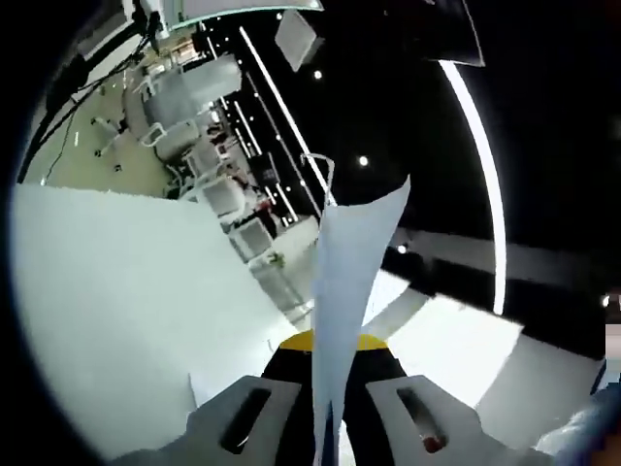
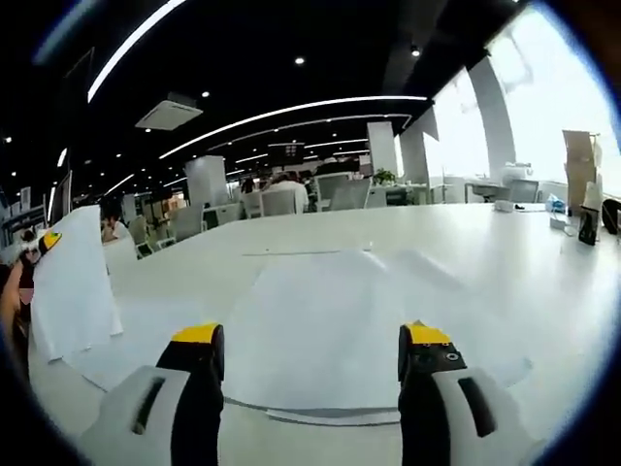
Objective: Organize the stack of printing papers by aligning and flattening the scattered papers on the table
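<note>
- Jaws of the left gripper (image 1: 328, 413) are pinched on a single sheet (image 1: 347, 291), which rises edge-on between them and curls toward 1 o'clock in the left gripper view.
- Jaws of the right gripper (image 2: 309, 351) stand wide with nothing between them, hovering low over the loose papers (image 2: 320, 320) spread flat on the desk (image 2: 505, 262).
- From the right gripper view, the lifted sheet (image 2: 73, 282) hangs at 9 o'clock, the left gripper's yellow tip showing at its top corner, well apart from the spread papers.
- More paper lies on the desk below the left gripper, at 4 o'clock in its view (image 1: 456, 345).
- Risk: the held sheet is limp and gripped along one edge only; a quick swing could fold it, crease it or pull it free.
- Risk: laid down corner first, it could buckle or land askew on the pile, and I reckon it may nudge the sheets underneath further out of line.
- Risk: the open right jaws could snag a raised paper edge near 6 o'clock if pushed forward.
- No brand, label or writing can be read; the papers look blank.
</note>
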A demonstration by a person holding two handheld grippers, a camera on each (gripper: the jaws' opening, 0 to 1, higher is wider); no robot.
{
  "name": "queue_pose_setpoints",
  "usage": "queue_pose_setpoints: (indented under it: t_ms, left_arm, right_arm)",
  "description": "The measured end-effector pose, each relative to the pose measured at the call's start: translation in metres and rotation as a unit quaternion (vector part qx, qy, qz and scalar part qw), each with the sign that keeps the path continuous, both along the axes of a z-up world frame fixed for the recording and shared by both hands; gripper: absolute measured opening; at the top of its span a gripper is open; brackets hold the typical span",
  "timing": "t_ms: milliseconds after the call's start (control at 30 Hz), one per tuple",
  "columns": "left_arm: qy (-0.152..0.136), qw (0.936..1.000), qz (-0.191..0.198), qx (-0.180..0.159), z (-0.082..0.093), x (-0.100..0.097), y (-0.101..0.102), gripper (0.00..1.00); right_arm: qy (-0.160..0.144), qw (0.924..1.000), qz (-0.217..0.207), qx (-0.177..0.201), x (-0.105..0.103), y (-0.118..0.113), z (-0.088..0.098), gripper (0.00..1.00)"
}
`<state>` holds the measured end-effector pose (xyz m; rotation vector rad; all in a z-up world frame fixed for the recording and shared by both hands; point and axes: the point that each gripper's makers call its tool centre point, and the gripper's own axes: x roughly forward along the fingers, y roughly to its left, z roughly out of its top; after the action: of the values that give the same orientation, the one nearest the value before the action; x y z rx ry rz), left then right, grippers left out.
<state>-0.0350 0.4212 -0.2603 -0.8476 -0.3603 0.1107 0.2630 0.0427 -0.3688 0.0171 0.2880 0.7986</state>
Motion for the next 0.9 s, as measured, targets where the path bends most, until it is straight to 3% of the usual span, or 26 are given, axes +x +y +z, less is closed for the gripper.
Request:
queue_pose_setpoints:
  t_ms: [100, 200, 367, 567, 667, 733, 900]
  left_arm:
    - [0.036, 0.9974, 0.002, 0.063, -0.002, 0.003, -0.006, 0.06]
    - [0.047, 0.9924, 0.000, 0.114, 0.004, 0.005, -0.014, 0.06]
    - [0.060, 0.9870, -0.006, 0.149, 0.006, 0.005, -0.020, 0.06]
    - [0.092, 0.9776, -0.014, 0.189, -0.007, 0.008, -0.027, 0.06]
    - [0.116, 0.9651, -0.026, 0.233, -0.014, 0.011, -0.034, 0.06]
    - [0.129, 0.9534, -0.030, 0.271, -0.017, 0.013, -0.039, 0.06]
    - [0.125, 0.9501, -0.024, 0.284, -0.019, 0.012, -0.037, 0.06]
  right_arm:
    - [-0.002, 1.0000, -0.001, -0.001, 0.002, -0.001, 0.001, 0.68]
    - [-0.002, 1.0000, -0.001, -0.004, 0.004, -0.002, 0.000, 0.68]
    - [-0.001, 1.0000, 0.001, -0.010, 0.007, -0.003, 0.000, 0.68]
    - [-0.004, 0.9999, -0.001, -0.012, 0.009, -0.005, 0.001, 0.68]
    - [-0.006, 0.9999, -0.002, -0.012, 0.010, -0.006, 0.002, 0.68]
    - [-0.005, 0.9999, -0.002, -0.013, 0.011, -0.006, 0.002, 0.68]
    - [-0.005, 0.9998, -0.001, -0.018, 0.013, -0.006, 0.002, 0.68]
